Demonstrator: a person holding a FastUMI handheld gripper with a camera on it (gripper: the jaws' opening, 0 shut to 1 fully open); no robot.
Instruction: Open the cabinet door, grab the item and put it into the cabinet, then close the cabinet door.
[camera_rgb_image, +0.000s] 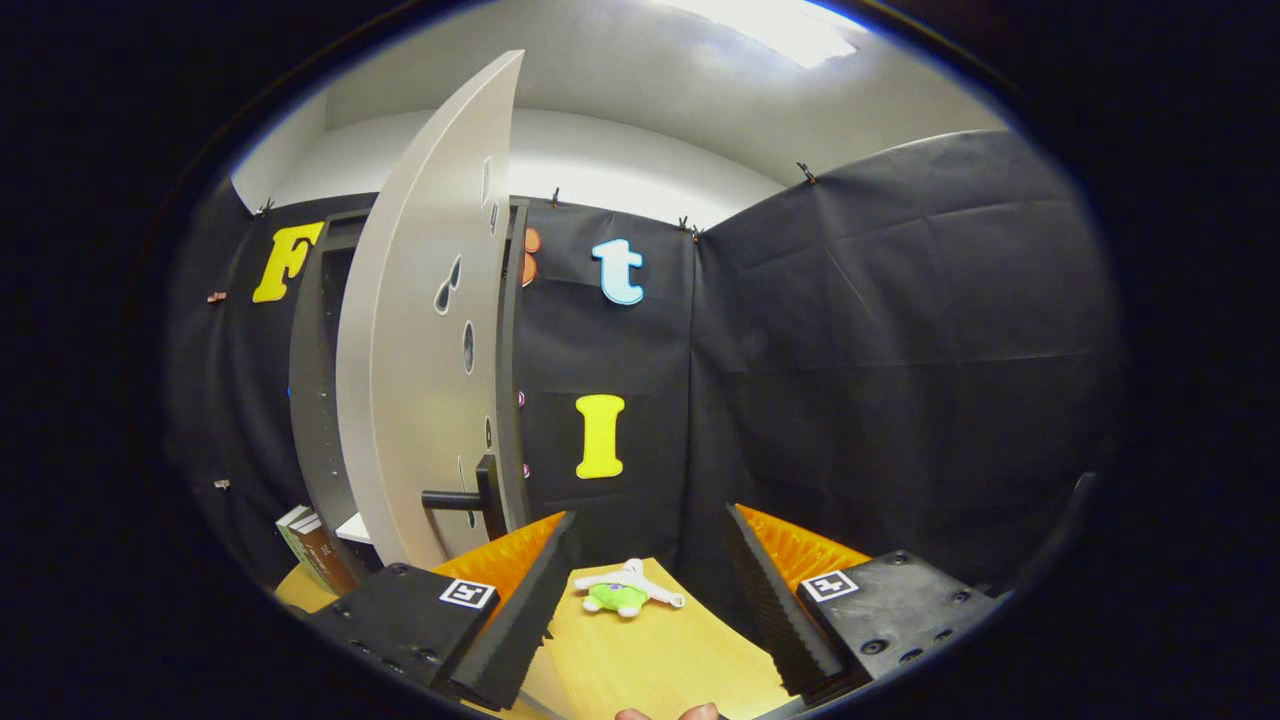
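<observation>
— Toy (624, 592) first: it lies flat on the table (640, 665), just ahead of the claw (650, 610) and roughly in line with the gap between its fingers, a small green and white plush figure with thin white limbs.

— How do you think it handles?

— Soft and light, I judge, nothing to break. It squashes, so the grip should go across the green body, not a limb, which may slip out.

— And the claw?

— Wide apart, holding nothing; the toy is beyond the tips, untouched.

— Room to move?

— The cabinet door (425, 330) stands swung open to the left of the toy, its dark handle (462, 498) jutting toward the claw's left finger. The cabinet (318, 400) opening sits behind the door's edge, with books (310, 548) low beside it. To the right the table narrows and its edge is near, so the carry must swing left around the door.
</observation>
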